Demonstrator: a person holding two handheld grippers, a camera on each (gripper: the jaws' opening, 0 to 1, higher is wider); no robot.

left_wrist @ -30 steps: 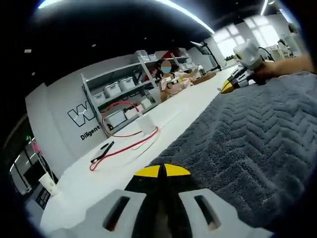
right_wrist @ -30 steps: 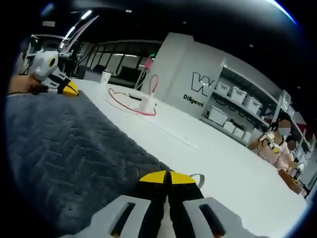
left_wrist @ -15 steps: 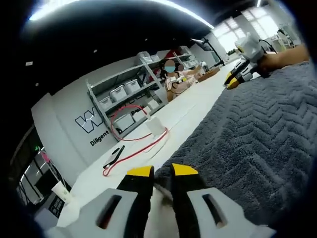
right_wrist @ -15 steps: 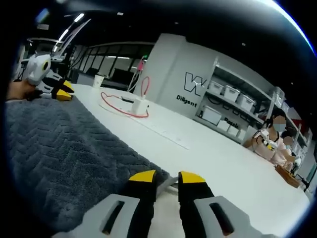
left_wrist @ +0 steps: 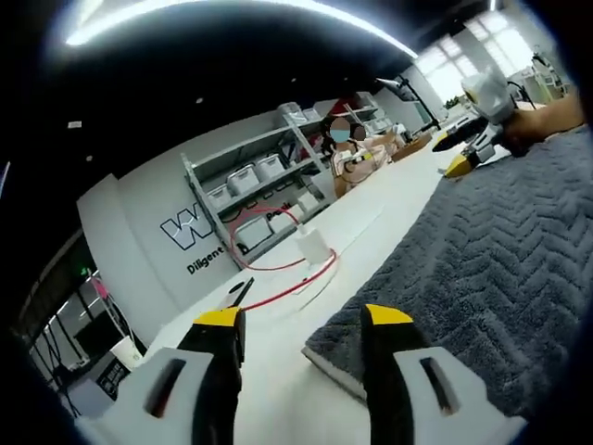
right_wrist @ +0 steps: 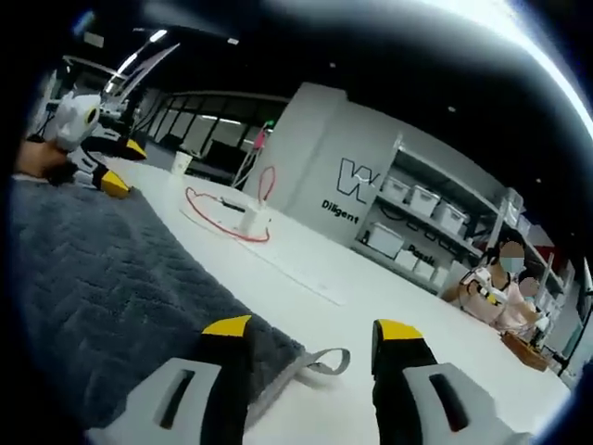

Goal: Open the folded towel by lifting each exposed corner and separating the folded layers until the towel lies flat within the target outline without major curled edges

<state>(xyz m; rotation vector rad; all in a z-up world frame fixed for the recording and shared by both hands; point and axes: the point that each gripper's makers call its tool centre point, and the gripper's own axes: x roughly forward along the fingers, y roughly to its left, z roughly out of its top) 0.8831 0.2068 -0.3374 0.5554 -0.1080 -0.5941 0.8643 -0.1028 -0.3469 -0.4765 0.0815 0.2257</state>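
left gripper (left_wrist: 306, 320) jaws wide, empty | right gripper (right_wrist: 310, 326) jaws wide, empty | towel (left_wrist: 482, 250) spread on table (left_wrist: 278, 408), each gripper at its own corner | towel loop (right_wrist: 326, 360) between right jaws | right nearer its corner

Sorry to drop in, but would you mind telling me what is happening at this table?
A person is spreading a grey towel on a white table with two hand-held tongs. Both the left tongs and the right tongs are open, each at one towel corner. The towel lies flat, its hanging loop out on the table.
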